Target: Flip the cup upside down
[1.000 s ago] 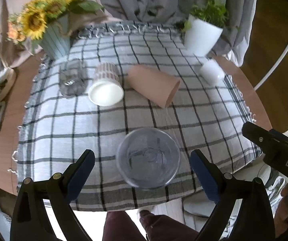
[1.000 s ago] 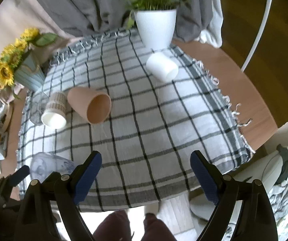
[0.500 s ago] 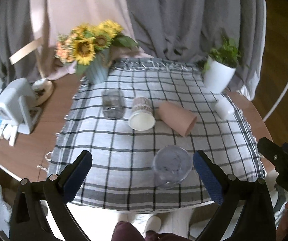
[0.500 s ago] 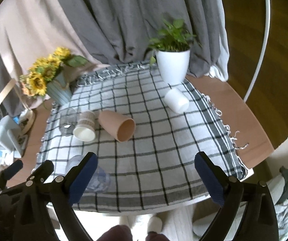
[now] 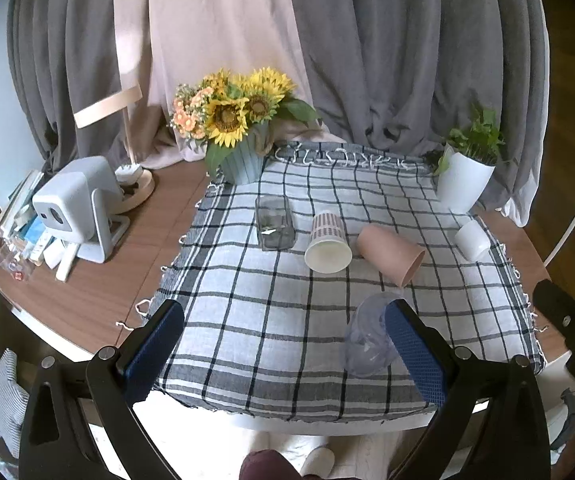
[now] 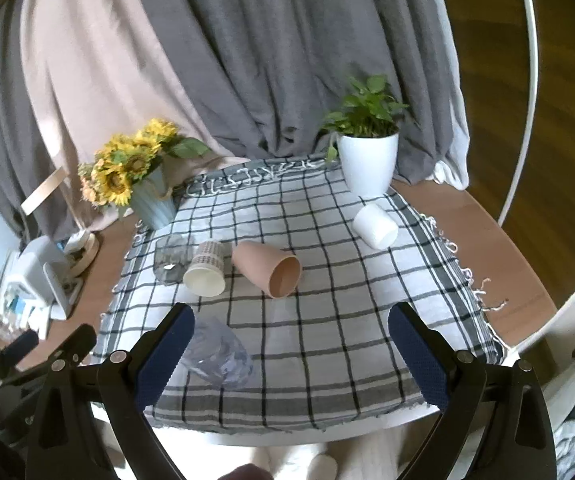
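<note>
Closest to the viewer, the left tongs (image 5: 283, 344) and the right tongs (image 6: 290, 350) both hang over the near edge of a round table, each spread wide with nothing between its blue pads.

Just beyond them, on a checked cloth (image 5: 247, 320), stands a clear plastic cup (image 6: 218, 356). It sits near the cloth's front edge, apparently with its flat base up. It looks thin, light and smooth, so it would likely slip or buckle under a hard squeeze; a gentle hold across the middle of its wall seems safest.

Further back, a row of cups lies on its side: a glass tumbler (image 5: 274, 222), a striped paper cup (image 5: 327, 238) and a pink cup (image 6: 268, 268), the first two close together. A small white cup (image 6: 375, 226) lies well apart to the right.

At the far edge stand sunflowers in a blue vase (image 5: 235, 136) and a white potted plant (image 6: 368, 160), with grey curtains (image 6: 307, 52) behind.
</note>
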The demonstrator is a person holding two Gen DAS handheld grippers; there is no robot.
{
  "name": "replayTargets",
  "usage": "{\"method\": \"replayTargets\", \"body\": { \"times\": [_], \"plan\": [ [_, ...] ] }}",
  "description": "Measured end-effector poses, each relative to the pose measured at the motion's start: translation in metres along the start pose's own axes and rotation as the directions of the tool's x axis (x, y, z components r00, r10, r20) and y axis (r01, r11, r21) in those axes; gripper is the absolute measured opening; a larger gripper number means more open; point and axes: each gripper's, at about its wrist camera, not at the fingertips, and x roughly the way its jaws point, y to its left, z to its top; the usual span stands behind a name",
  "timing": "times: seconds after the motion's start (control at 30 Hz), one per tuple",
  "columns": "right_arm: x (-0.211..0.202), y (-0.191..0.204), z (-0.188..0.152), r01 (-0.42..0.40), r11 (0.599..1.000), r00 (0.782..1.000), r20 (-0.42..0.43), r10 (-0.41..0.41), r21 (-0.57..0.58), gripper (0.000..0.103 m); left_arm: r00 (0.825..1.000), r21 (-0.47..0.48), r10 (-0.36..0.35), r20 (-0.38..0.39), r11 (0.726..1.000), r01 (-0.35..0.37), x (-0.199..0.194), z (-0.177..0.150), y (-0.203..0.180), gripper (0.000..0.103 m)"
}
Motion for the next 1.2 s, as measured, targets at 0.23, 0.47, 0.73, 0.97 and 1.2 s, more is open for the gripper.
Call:
{"method": "replayTargets", "body": {
  "times": [0.23,0.47,0.73,0.97,1.2],
  "plan": [
    [-0.0065,0.0083,-0.0016,0.003,0.999,1.000,0.027,-0.002,-0.038,0.098,1.000,0.010,-0.011,0.010,1.000,0.011,-0.0033,0.0020,-0.0029,0.103],
    [-0.0075,0.0074,-0.0014,0.010,1.000,1.000,0.029,-0.009,-0.027,0.098,1.000,0.009,-0.010,0.012,1.000,0.010,-0.0019,0.0048,-0.0033,0.103],
    [-0.0070,0.0065,-0.0010,0.010,0.999,1.000,0.028,-0.009,-0.031,0.098,1.000,0.009,-0.013,0.009,1.000,0.013,-0.0017,0.0050,-0.0029,0.103],
    [-0.0071,0.0065,-0.0012,0.008,0.999,1.000,0.029,-0.007,-0.031,0.098,1.000,0.010,-0.012,0.010,1.000,0.012,-0.0008,0.0046,-0.0022,0.103],
    [-0.0070,0.0066,-0.0012,0.009,0.999,1.000,0.029,-0.008,-0.032,0.098,1.000,0.011,-0.013,0.010,1.000,0.013,-0.0007,0.0040,-0.0022,0.103]
  ]
}}
